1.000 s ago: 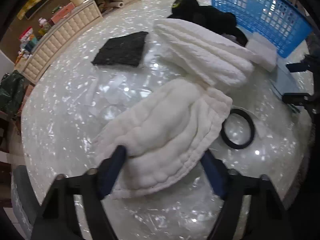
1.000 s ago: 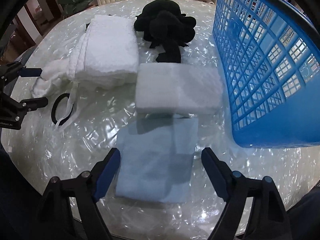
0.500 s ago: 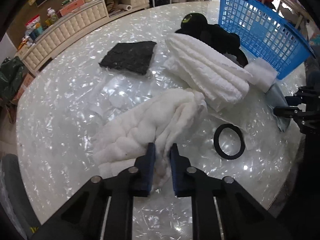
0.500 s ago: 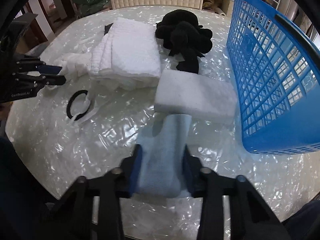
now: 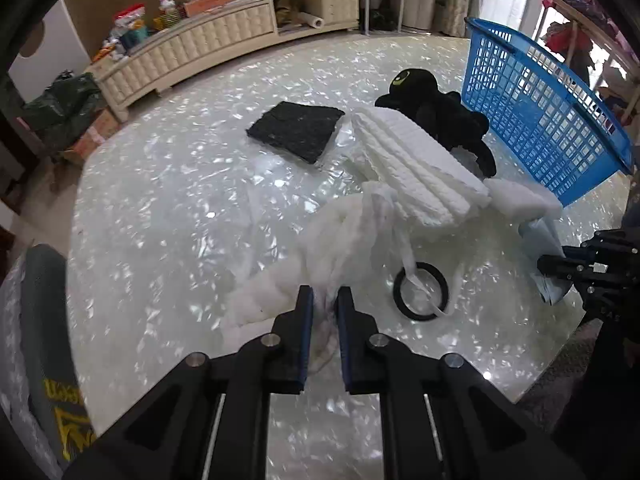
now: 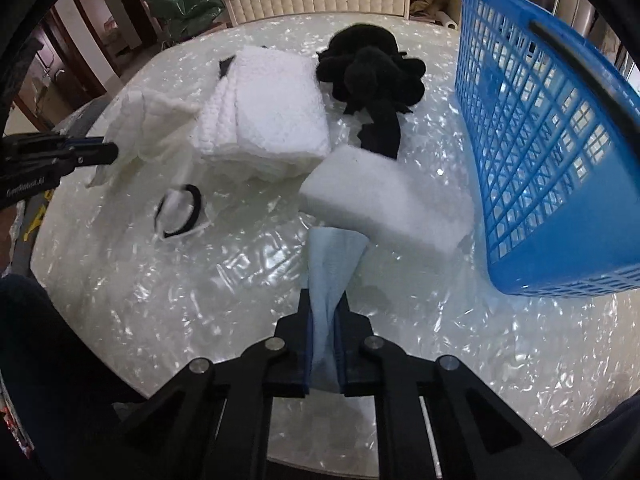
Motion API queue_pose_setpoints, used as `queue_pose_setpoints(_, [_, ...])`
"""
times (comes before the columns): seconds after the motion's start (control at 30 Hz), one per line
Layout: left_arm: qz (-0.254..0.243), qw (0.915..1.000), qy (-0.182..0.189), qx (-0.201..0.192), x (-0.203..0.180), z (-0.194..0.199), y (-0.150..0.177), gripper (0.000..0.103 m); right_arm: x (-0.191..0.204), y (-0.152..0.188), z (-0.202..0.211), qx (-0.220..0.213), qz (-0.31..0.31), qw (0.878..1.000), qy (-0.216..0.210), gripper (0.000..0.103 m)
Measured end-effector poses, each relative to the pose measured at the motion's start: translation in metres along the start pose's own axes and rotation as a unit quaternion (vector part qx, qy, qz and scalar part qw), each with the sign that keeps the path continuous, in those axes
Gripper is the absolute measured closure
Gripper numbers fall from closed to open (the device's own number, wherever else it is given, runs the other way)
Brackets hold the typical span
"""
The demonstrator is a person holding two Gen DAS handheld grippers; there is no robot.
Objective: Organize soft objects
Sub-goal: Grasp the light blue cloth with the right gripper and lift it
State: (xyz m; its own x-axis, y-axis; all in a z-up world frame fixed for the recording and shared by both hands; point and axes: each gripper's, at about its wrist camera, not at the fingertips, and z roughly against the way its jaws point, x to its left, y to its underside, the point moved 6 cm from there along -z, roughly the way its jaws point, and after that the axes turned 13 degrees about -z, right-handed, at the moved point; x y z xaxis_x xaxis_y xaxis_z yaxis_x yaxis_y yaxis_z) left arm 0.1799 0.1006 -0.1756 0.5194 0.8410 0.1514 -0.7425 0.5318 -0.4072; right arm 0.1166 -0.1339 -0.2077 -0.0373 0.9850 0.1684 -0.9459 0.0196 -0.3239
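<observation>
My left gripper [image 5: 324, 298] is shut on a white quilted cloth [image 5: 340, 236] and lifts its near edge off the table; it also shows in the right wrist view [image 6: 148, 136]. My right gripper [image 6: 323, 308] is shut on a light blue cloth [image 6: 334, 256], raised and bunched; it also shows in the left wrist view [image 5: 544, 248]. A folded white knit blanket [image 5: 412, 164], a white sponge block [image 6: 388, 204], a black plush toy [image 6: 372, 68] and a black square pad [image 5: 296, 130] lie on the table. A blue basket [image 6: 552, 128] stands at the right.
A black ring [image 5: 420, 292] with a white strap through it lies on the pearly round table [image 5: 168, 208]. A cream cabinet [image 5: 192, 52] with clutter stands behind. A grey chair back [image 5: 44, 320] is at the near left.
Both grippers went from open to shut. The left one closed on the white quilted cloth and pulled it up. The right one closed on the blue cloth and lifted it.
</observation>
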Motion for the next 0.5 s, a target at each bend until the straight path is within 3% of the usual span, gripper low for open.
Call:
queue_pose_setpoints(0.1, [0.003,0.9998,-0.022,0.005,-0.010,0.014,0.002,0.092,0.010,-0.002,0.016,-0.009,0.005,1.000,-0.018,0.095])
queue_pose_setpoints(0.5, [0.037,0.9983,-0.005,-0.044,-0.052,0.060,-0.014,0.092,0.016,-0.024,0.064,-0.049,0.004,0.997,-0.053,0.095])
